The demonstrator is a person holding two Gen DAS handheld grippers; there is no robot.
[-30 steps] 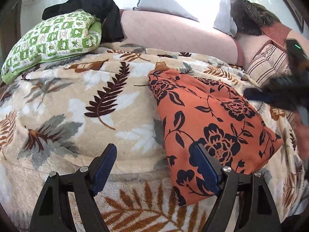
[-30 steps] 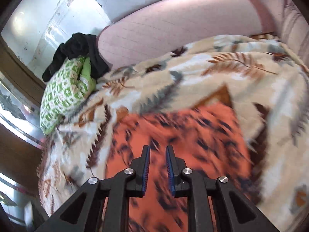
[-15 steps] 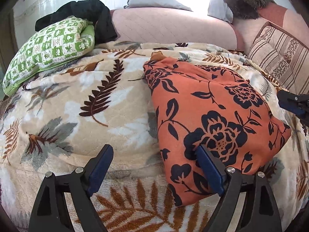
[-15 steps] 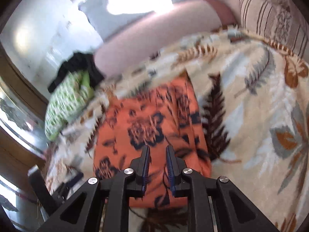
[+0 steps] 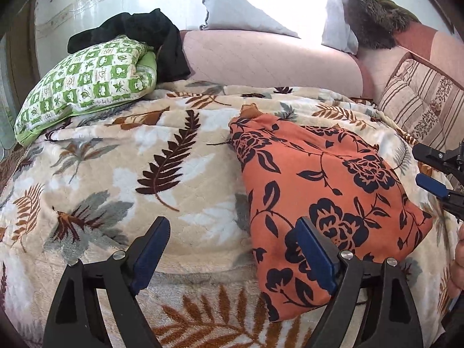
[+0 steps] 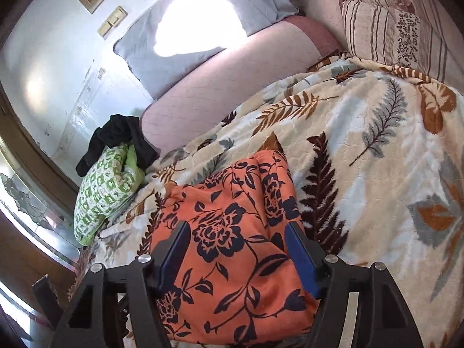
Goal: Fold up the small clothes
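Orange floral garment | folded, long axis toward pink headboard | left tool apart | right tool just spread, empty

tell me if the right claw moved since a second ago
Yes. In its own view the orange floral garment once filled the frame beneath; now its right edge and the striped pillow show, so the right claw swung right. Its jaws have just been opening, gripping nothing.
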